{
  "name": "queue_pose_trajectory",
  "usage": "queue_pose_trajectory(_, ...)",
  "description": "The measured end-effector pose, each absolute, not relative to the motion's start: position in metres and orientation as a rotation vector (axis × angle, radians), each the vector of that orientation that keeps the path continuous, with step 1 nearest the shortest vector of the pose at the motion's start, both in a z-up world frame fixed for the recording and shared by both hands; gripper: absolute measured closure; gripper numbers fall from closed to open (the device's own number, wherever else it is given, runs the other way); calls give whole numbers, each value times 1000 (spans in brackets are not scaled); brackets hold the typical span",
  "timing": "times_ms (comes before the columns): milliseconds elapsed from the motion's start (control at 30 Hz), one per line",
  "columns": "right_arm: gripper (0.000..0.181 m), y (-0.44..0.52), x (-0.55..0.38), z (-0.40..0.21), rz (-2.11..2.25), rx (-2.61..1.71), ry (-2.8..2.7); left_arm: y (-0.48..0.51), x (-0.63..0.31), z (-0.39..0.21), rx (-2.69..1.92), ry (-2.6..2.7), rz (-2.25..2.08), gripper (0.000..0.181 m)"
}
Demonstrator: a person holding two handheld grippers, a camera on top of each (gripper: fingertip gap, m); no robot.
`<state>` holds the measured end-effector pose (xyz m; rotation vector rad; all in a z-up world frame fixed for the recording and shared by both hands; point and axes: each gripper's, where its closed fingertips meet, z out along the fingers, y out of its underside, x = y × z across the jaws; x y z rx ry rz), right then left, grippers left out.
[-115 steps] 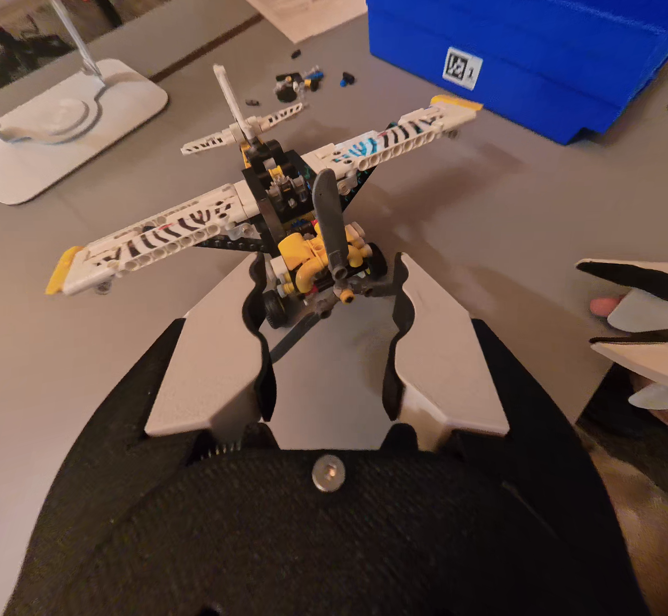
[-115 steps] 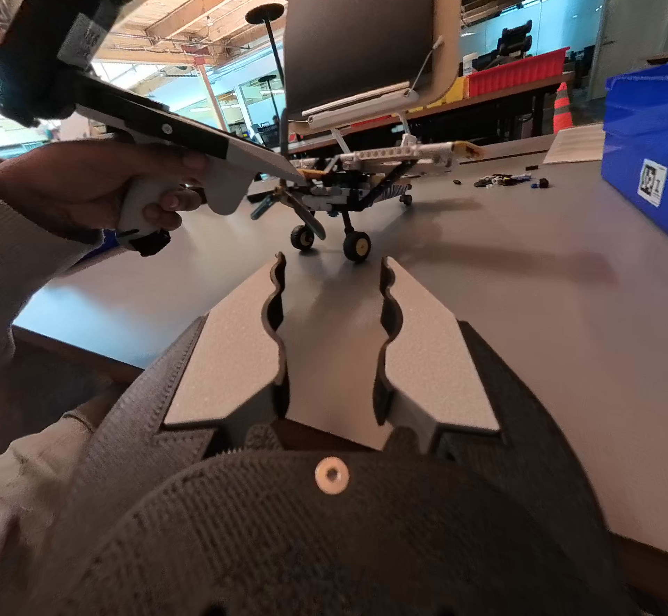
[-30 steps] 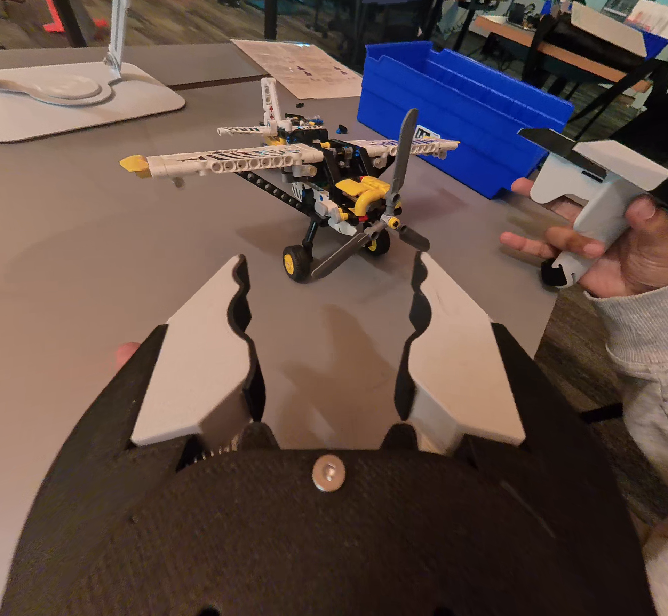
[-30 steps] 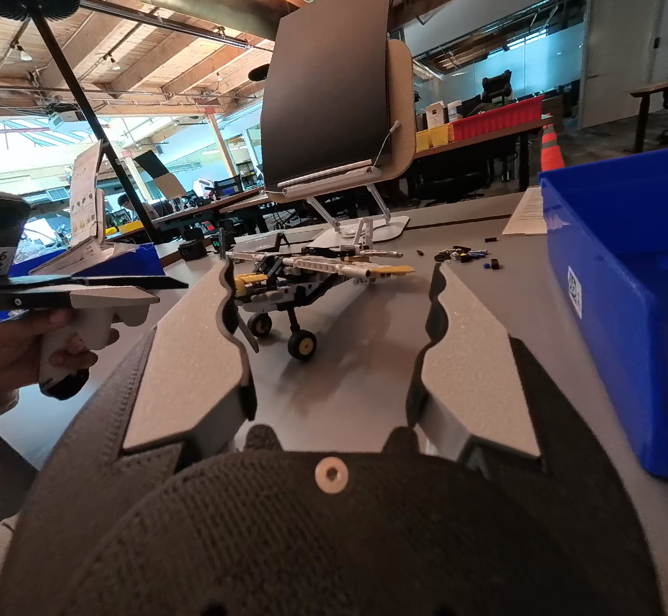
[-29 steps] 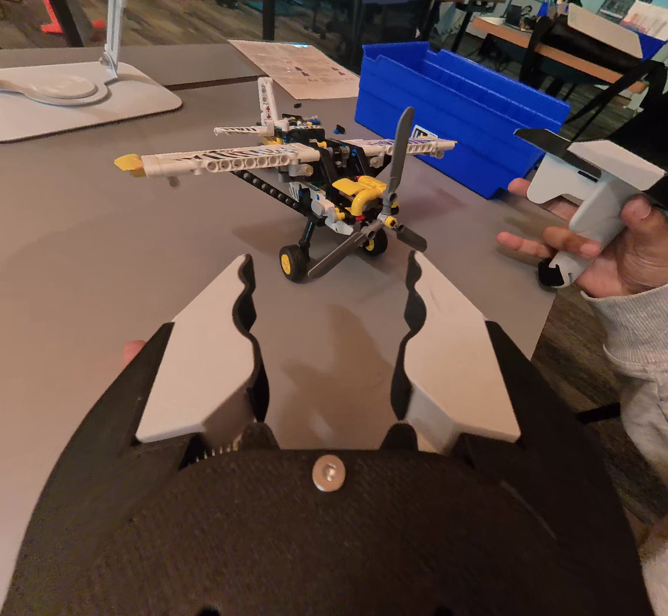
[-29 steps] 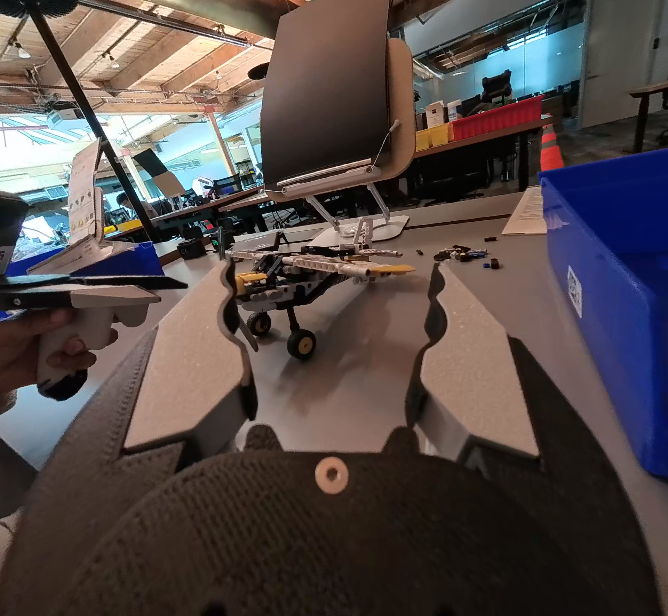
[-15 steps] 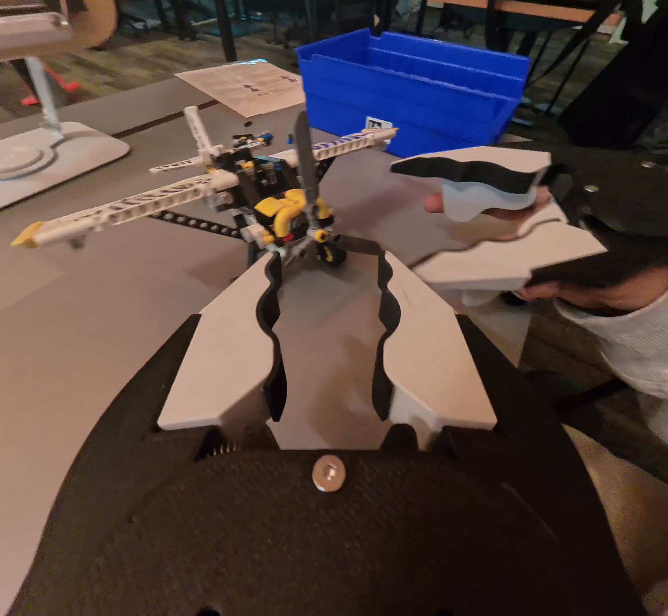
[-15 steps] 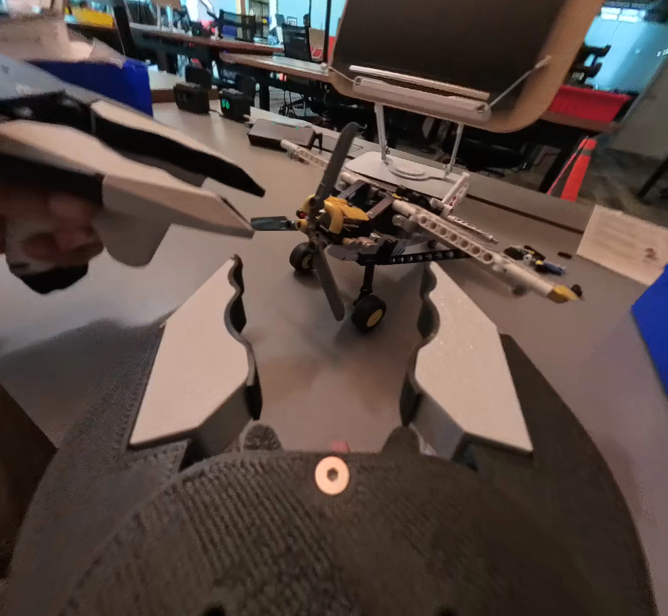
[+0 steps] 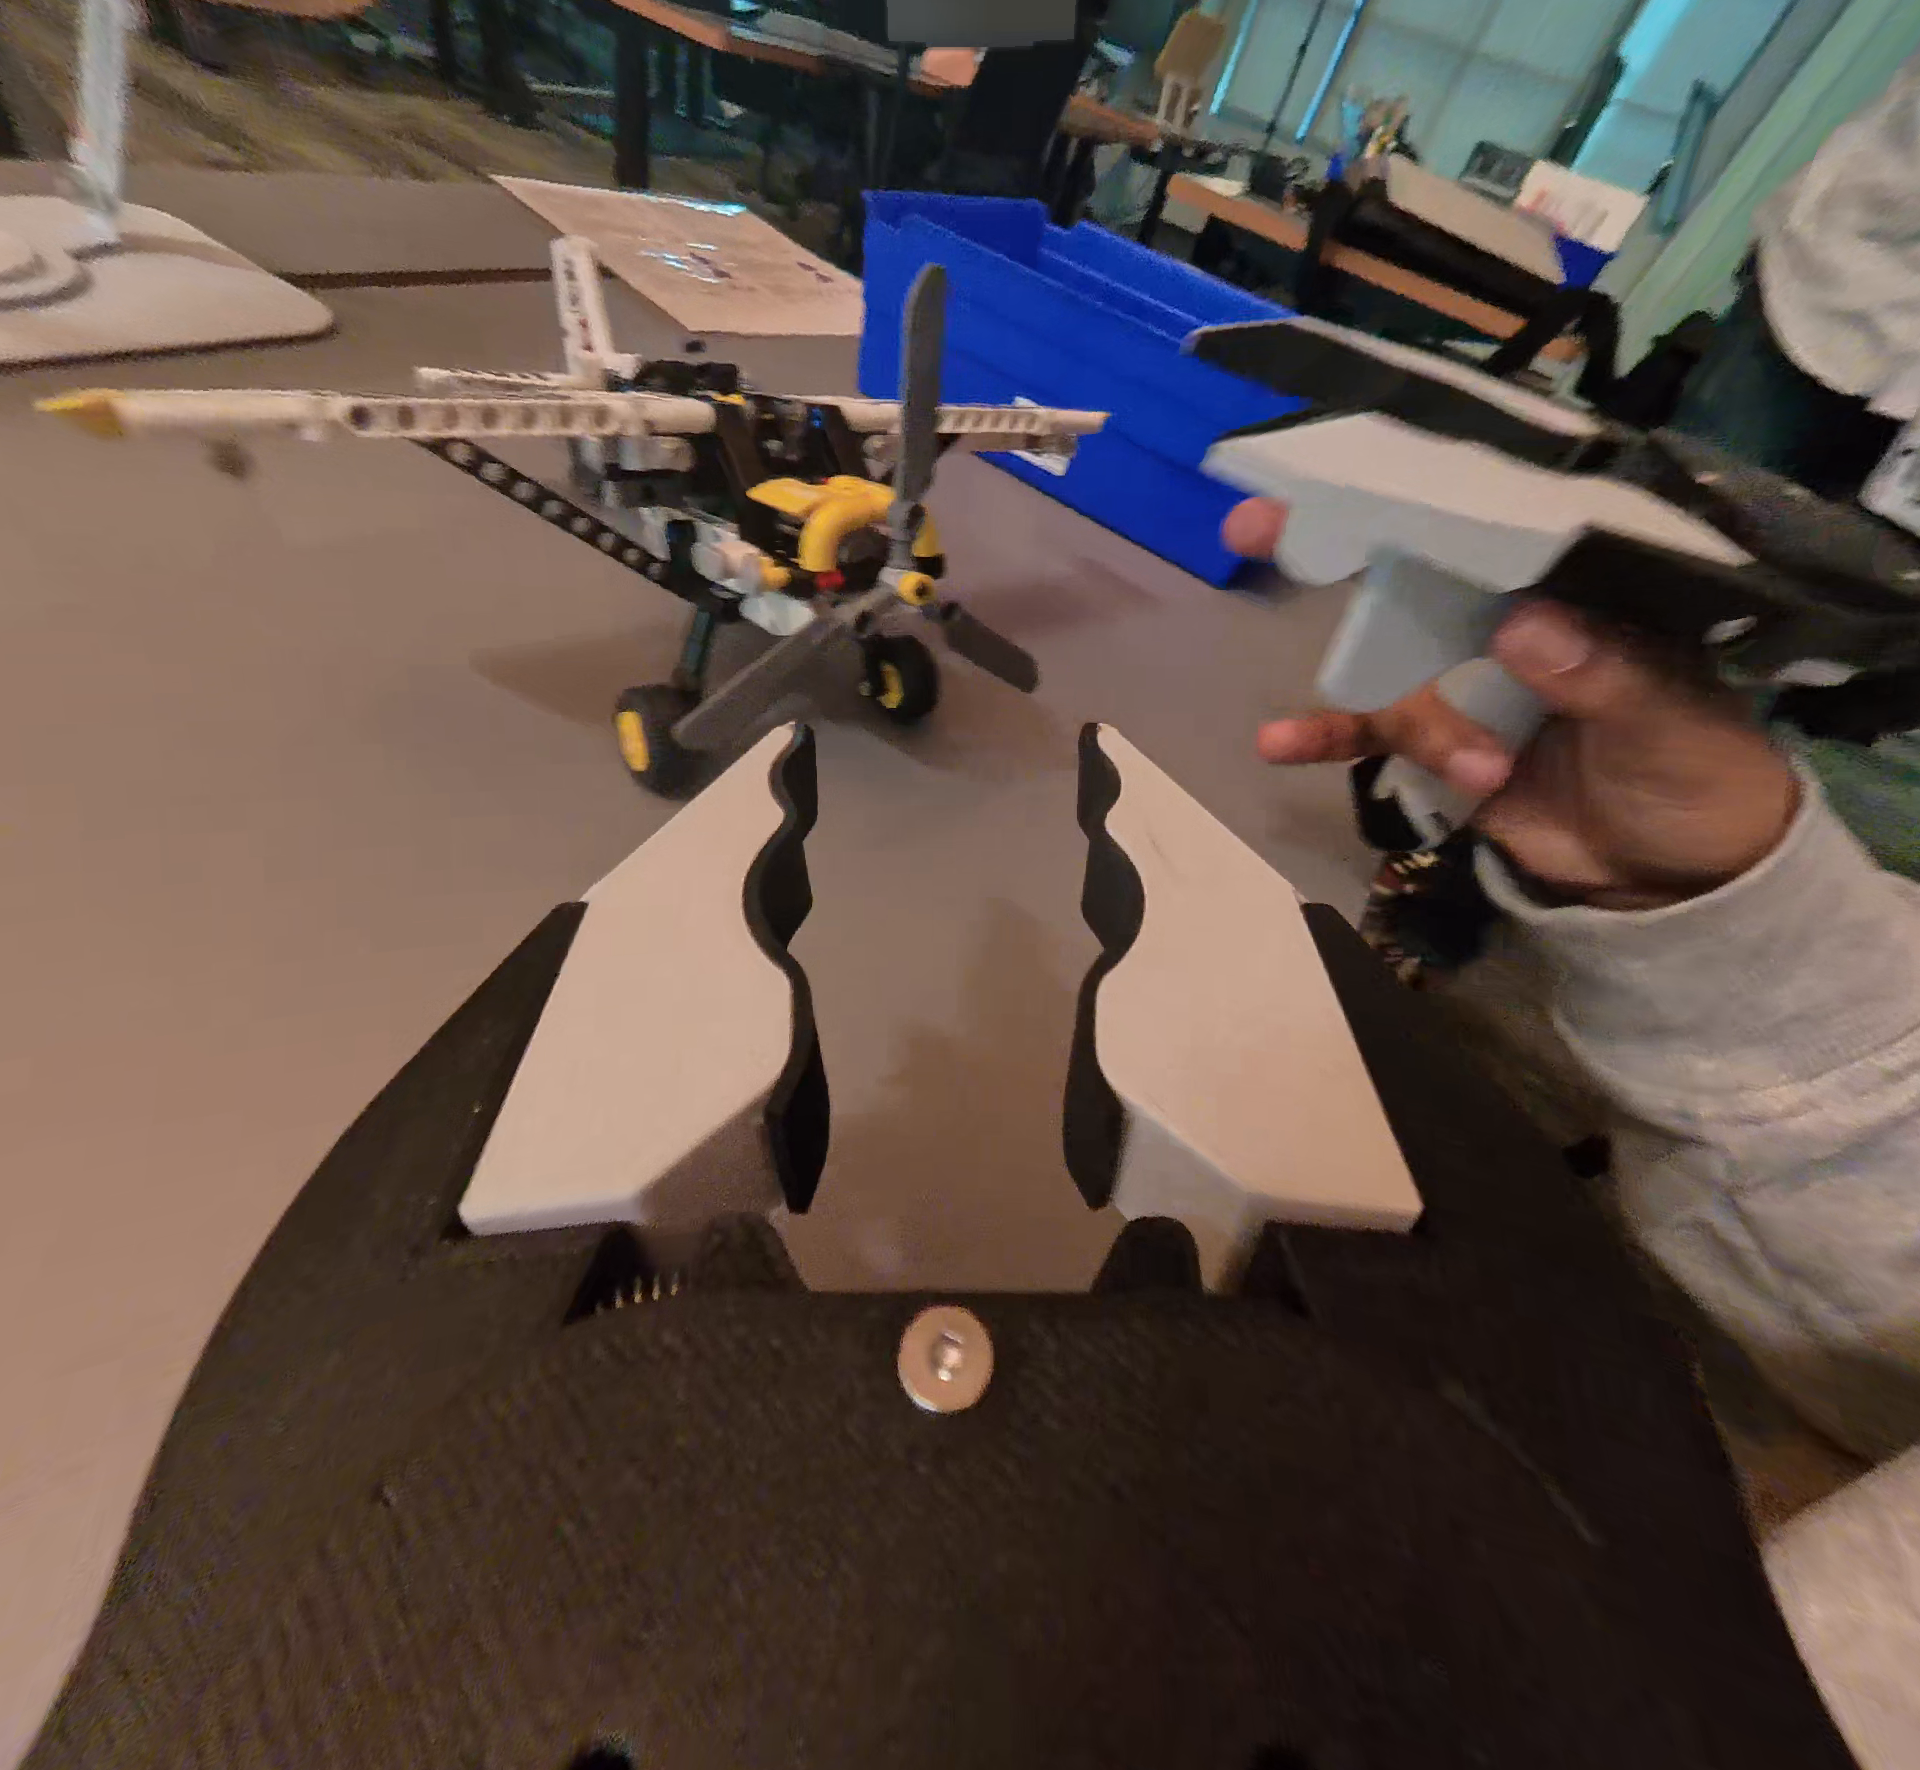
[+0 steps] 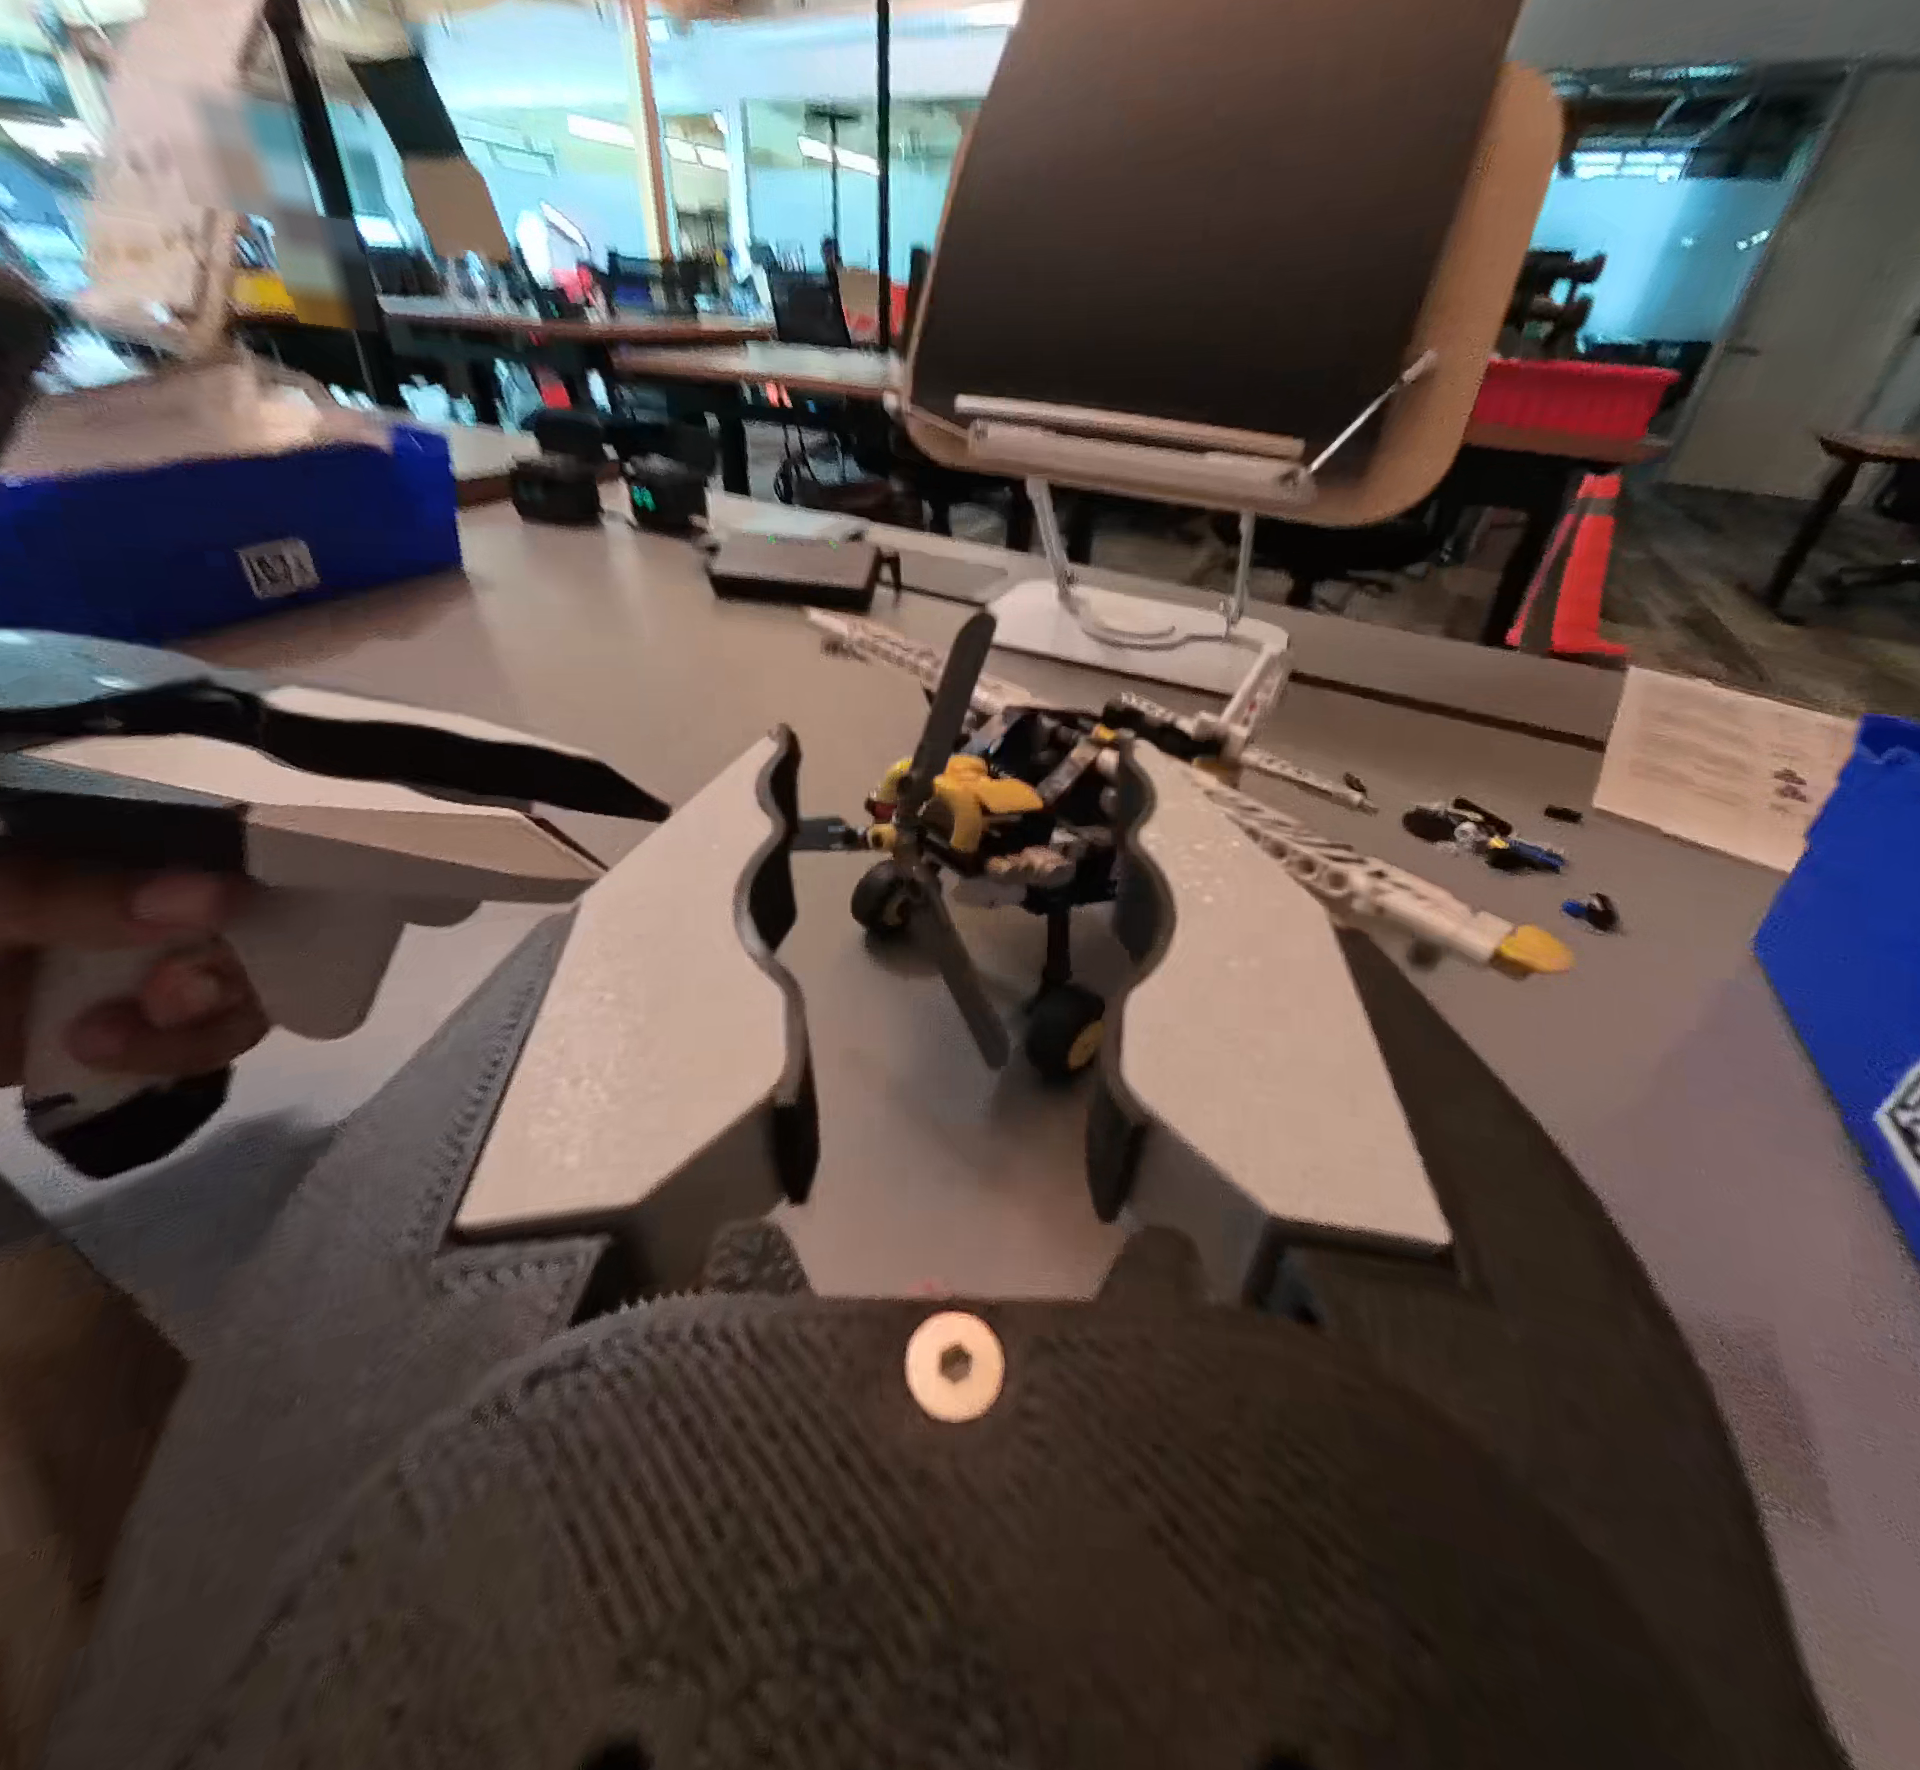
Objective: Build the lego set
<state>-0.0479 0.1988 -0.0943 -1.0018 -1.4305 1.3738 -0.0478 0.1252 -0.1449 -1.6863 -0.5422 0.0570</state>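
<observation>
Lego plane (image 9: 790, 515) is seen standing on its wheels on the grey table (image 9: 260, 733), frame centre. Left gripper (image 9: 943, 754) and right gripper (image 10: 956, 764) are both held spread, empty, just short of the propeller (image 10: 940, 847).

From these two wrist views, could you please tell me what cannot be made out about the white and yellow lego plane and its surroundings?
- Left wrist view: the white and yellow lego plane hides the small loose lego pieces behind it.
- Right wrist view: the loose pieces are too small to identify; the right gripper finger covers part of the fuselage.
- Printed paper sheet: blurred.
- Blue plastic bin: contents hidden by its wall.
</observation>
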Motion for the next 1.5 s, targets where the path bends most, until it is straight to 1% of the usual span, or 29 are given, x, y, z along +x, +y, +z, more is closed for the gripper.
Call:
queue_pose_trajectory(100, 148, 189, -58, -112, 1263, -1028, -1468, 133, -40, -144, -1698, -500, 59, 133)
queue_pose_trajectory(167, 156, 172, -53, -116, 1289, -1017, -1520, 127, -47, -141, -1710, -503, 130, 132)
queue_pose_trajectory(200, 159, 162, -49, -117, 1306, -1004, -1547, 120, -56, -139, -1704, -531, 173, 126)
queue_pose_trajectory(233, 164, 155, -44, -120, 1311, -987, -1576, 110, -68, -137, -1688, -583, 216, 112)
queue_pose_trajectory(267, 171, 150, -39, -122, 1302, -973, -1602, 99, -80, -135, -1669, -636, 248, 105)
queue_pose_trajectory(333, 177, 151, -32, -123, 1271, -962, -1615, 81, -97, -130, -1625, -707, 247, 102)
queue_pose_trajectory(400, 178, 166, -27, -117, 1251, -985, -1573, 72, -102, -125, -1582, -735, 199, 102)
queue_pose_trajectory(467, 167, 188, -24, -108, 1269, -1039, -1497, 72, -95, -123, -1566, -706, 144, 105)
queue_pose_trajectory(567, 138, 223, -21, -100, 1293, -1140, -1386, 88, -63, -121, -1596, -560, 28, 123)
queue_pose_trajectory(600, 130, 232, -20, -100, 1291, -1168, -1367, 93, -54, -121, -1607, -518, 6, 125)
queue_pose_trajectory(633, 125, 238, -19, -101, 1288, -1188, -1361, 97, -44, -121, -1624, -466, -7, 134)
queue_pose_trajectory(700, 117, 245, -17, -104, 1275, -1220, -1368, 104, -19, -120, -1656, -299, -39, 181)
queue_pose_trajectory(800, 110, 245, -17, -105, 1258, -1224, -1377, 112, 3, -116, -1676, -196, -75, 181)
queue_pose_trajectory(1367, 111, 226, -15, -112, 1244, -1176, -1418, 107, 12, -116, -1695, -224, -21, 181)
queue_pose_trajectory(1500, 109, 224, -15, -112, 1227, -1163, -1427, 108, 12, -117, -1702, -236, -18, 169)
